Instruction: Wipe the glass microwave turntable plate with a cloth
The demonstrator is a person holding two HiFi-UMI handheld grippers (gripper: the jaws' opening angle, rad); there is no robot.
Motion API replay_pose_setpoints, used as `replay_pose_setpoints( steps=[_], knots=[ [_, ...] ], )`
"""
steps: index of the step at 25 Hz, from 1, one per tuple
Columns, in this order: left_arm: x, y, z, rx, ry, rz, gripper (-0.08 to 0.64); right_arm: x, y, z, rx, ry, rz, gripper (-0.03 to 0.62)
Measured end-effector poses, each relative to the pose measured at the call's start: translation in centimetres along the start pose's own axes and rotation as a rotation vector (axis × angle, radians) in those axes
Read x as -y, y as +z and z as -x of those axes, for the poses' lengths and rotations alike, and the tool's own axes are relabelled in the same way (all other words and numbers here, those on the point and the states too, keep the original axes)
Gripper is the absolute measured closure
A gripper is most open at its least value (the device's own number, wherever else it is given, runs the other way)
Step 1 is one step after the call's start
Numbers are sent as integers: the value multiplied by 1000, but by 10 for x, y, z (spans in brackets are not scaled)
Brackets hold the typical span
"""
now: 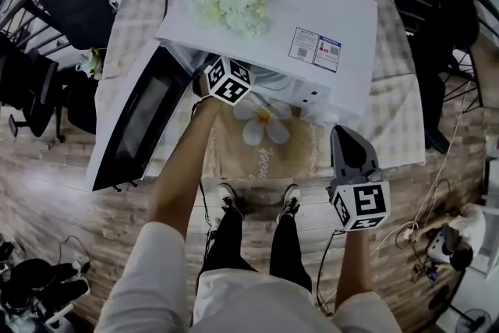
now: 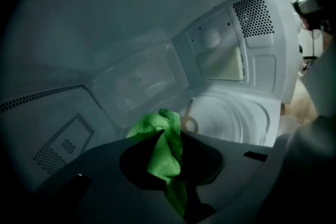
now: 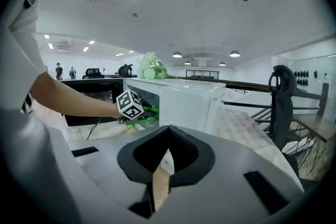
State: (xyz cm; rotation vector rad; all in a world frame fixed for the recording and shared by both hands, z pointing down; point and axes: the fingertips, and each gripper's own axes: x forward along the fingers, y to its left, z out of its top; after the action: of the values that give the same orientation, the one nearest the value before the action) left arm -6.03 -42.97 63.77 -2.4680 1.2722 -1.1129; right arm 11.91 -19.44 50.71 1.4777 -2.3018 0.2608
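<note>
I look into the white microwave (image 1: 312, 12) through its open front. My left gripper (image 2: 167, 136) is inside the cavity, shut on a bunched green cloth (image 2: 163, 150). The glass turntable plate (image 2: 236, 119) lies on the cavity floor just ahead and to the right of the cloth; whether the cloth touches it I cannot tell. In the head view only that gripper's marker cube (image 1: 228, 80) shows at the opening. My right gripper (image 1: 343, 132) hangs shut and empty in front of the table, off to the right, and points at the microwave (image 3: 178, 97).
The microwave door (image 1: 136, 125) swings out to the left. White artificial flowers (image 1: 234, 2) lie on the microwave's top. A flower-print mat (image 1: 263, 121) covers the table in front. Black office chairs (image 1: 74, 0) and a railing surround the table.
</note>
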Motion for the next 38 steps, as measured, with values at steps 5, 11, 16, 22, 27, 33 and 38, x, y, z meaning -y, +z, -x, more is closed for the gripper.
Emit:
replay_pose_setpoints(
  steps=[5, 11, 16, 22, 27, 33, 38],
  knots=[
    [39, 10, 7, 6, -123, -43, 503, 4, 2, -5, 6, 1, -9, 580],
    [88, 33, 20, 45, -255, -31, 503, -4, 2, -8, 9, 35, -14, 580],
    [119, 58, 24, 115, -349, -24, 503, -2, 1, -9, 6, 27, -33, 578],
    [116, 81, 37, 239, -421, 93, 502, -4, 2, -11, -1, 24, -29, 578],
    [33, 56, 36, 208, -33, -69, 503, -9, 2, -14, -9, 34, -20, 578],
    [-25, -11, 18, -33, 175, -158, 502, -14, 1, -15, -17, 31, -12, 578],
    [-10, -16, 10, -39, 80, -73, 505, -17, 1, -16, -21, 35, -9, 580]
  ],
)
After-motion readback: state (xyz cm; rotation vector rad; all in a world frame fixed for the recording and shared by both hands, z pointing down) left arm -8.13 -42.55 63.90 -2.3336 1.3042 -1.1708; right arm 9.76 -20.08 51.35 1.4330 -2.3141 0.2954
